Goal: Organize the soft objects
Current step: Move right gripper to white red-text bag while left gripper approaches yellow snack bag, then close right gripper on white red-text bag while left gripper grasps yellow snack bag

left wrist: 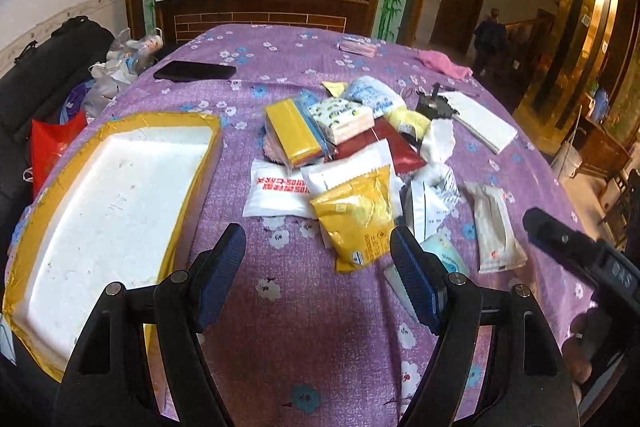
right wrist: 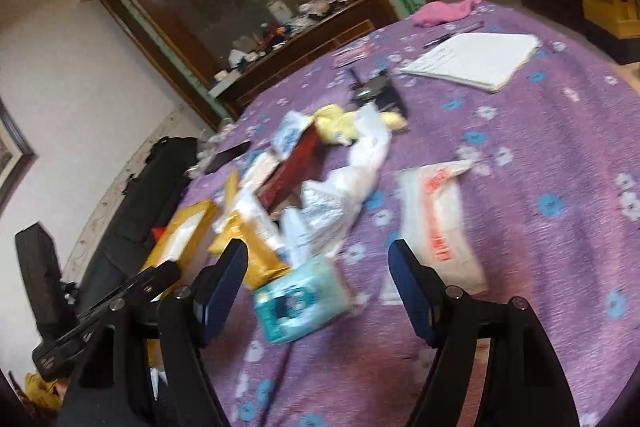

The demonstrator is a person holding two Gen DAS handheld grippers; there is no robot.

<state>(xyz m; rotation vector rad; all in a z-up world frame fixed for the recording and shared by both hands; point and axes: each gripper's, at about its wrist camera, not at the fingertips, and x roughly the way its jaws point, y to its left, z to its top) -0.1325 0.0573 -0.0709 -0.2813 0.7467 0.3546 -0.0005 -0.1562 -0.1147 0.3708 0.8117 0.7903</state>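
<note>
Left gripper (left wrist: 318, 259): nearest the left wrist camera, jaws spread wide, grasping nothing, hovering above the purple flowered desk (left wrist: 288, 339); its right finger stands just beside the yellow packet (left wrist: 356, 223).
Right gripper (right wrist: 318, 275): jaws equally wide apart, holding nothing, poised over the desk; the view is blurred.
Between the right gripper's fingers: a pale teal tissue pack (right wrist: 298, 301) lying flat on the cloth.
Soft objects: a loose pile (left wrist: 352, 147) mid-desk, with packets, tissue packs and crumpled white wrappers overlapping one another.
White packet with red print (right wrist: 440, 223): apart from the pile, just right of it in the right wrist view.
Foam tray (left wrist: 112, 219): white with yellow taped rim, on the left of the desk.
Far side: black phone (left wrist: 195, 71), notepad (left wrist: 484, 119), pink cloth (left wrist: 444, 63).
</note>
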